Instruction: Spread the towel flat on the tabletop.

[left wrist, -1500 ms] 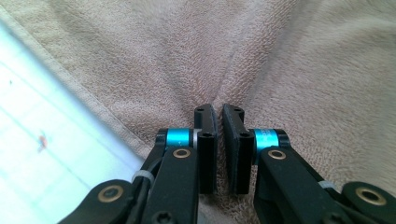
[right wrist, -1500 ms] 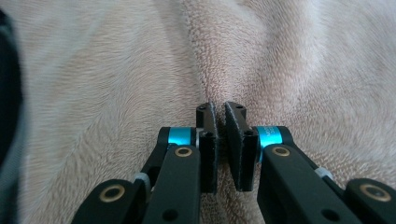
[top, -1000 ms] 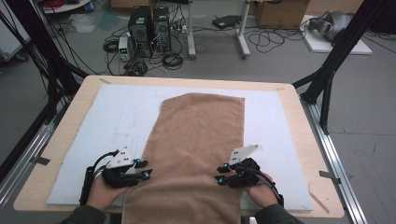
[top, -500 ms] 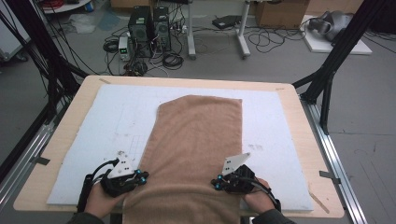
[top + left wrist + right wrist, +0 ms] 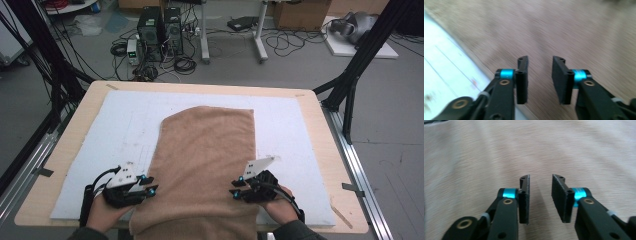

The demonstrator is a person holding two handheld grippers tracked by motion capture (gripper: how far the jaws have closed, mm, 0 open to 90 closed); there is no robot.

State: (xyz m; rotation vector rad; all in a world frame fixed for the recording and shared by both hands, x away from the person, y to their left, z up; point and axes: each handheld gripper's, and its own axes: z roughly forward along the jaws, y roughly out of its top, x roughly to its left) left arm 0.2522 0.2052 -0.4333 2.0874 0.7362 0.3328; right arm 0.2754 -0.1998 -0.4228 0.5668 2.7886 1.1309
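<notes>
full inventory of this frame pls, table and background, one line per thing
Brown terry towel: 1, tan brown, lengthwise down the mat's middle, near end hanging over the table's near edge.
White foam mat: 1, white, covering most of the tabletop.
Light wooden table: 1, pale wood, centre.
Black computer towers: 2, black, floor beyond the table, amid cables.
Cardboard box: 1, brown, floor, far right.
Left gripper: 1, black with blue accents, at the towel's left edge, jaws apart, just reopened, nothing between.
Right gripper: 1, same colours, over the towel's right side, likewise.
</notes>
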